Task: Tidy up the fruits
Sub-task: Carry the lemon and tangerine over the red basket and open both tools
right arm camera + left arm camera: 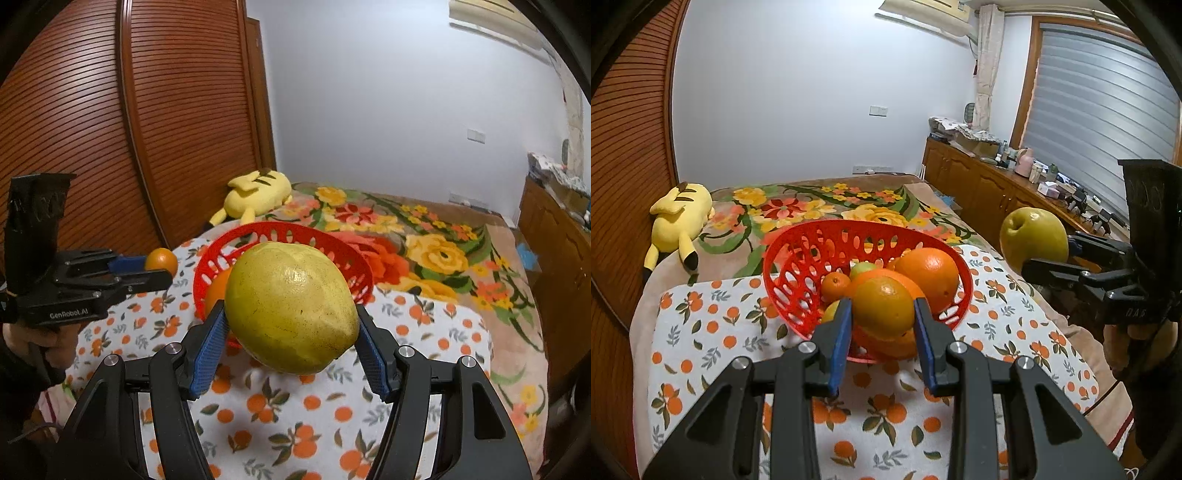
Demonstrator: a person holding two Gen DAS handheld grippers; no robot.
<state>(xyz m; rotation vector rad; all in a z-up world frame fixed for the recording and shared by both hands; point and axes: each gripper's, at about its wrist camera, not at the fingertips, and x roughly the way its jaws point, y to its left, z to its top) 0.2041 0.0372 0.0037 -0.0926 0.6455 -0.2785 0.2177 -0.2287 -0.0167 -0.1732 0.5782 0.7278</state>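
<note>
The left gripper (882, 314) has its fingers clenched on an orange (882, 307), held just in front of the red basket (783, 273), probably for dropping in with the fruit already piled there. The right gripper (291, 328) grips a large yellow-green fruit (291, 306), perhaps a pear, lifted clear of the orange-print cloth (424, 332) covering the bed's near end, waiting its turn. The basket sits mid-cloth, within reach of both.

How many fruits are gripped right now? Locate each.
2: an orange in the left gripper, a yellow-green fruit in the right gripper. None hidden; the rest lie in the red basket.
</note>
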